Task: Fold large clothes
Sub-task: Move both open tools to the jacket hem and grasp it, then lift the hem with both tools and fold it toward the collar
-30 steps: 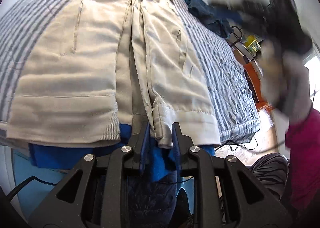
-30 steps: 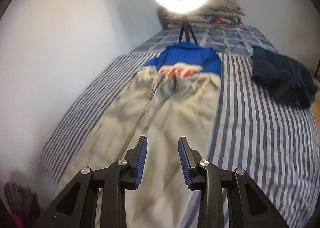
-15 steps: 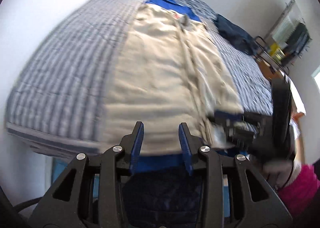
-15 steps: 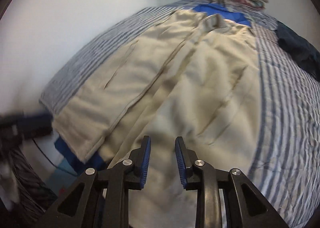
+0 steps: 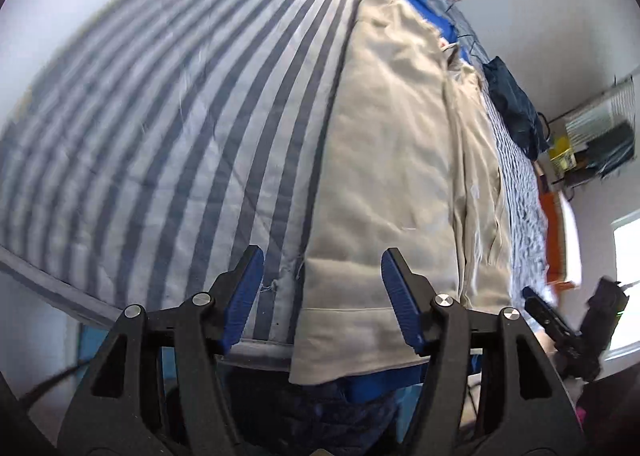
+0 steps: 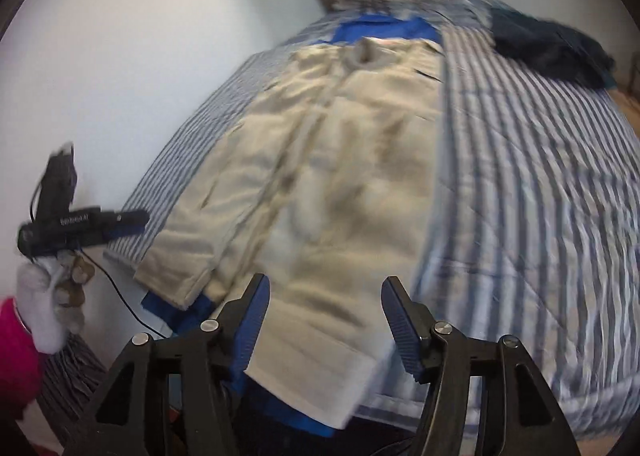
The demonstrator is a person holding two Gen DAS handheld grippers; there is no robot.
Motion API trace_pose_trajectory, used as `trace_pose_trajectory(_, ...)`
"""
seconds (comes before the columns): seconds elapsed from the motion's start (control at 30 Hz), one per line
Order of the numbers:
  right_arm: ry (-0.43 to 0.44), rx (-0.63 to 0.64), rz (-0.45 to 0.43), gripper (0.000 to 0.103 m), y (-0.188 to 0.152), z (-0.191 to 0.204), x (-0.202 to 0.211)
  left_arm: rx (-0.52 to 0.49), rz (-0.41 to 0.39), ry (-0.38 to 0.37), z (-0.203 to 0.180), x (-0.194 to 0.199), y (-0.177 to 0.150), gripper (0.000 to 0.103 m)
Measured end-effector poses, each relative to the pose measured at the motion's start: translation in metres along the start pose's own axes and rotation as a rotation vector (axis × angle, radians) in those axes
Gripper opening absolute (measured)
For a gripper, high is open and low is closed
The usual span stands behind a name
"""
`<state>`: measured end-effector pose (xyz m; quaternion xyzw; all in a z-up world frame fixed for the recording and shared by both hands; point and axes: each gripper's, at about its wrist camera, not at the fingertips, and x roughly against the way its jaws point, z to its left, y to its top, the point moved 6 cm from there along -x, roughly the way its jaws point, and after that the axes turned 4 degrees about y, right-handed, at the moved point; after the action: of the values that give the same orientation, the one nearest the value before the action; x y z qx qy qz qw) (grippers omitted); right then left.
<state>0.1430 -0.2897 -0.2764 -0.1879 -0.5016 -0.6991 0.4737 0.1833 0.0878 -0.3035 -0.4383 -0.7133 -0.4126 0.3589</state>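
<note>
Trouser hems point(image 5: 344, 332) over striped bed's point(image 5: 160, 176) edge

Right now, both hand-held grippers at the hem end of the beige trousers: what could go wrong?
1. A blue garment lies under the beige trousers and shows below the hems, so a pinch may catch both layers.
2. The left hand-held gripper, jaws opening, straddles the trouser edge and striped bedspread; it could grab bedding.
3. The right hand-held gripper, also opening, frames a hem hanging off the bed edge; the leg may slide.
</note>
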Motion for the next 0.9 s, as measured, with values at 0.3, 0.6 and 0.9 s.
trace_pose_trajectory(0.3,0.195,-0.219,0.08,0.058,-0.027,-0.036,-0.029,0.016,0.067,-0.067,0.008,-0.017,-0.015,0.052)
trace_pose_trajectory(0.6,0.339,-0.221,0.127,0.051,-0.025,-0.013,-0.052,-0.036,0.133,-0.135,-0.011,-0.027,-0.026,0.037)
trace_pose_trajectory(0.9,0.422,-0.326,0.102,0.027,-0.016,-0.012,-0.053,-0.056,0.101,-0.15,-0.04,-0.02,-0.026,0.016)
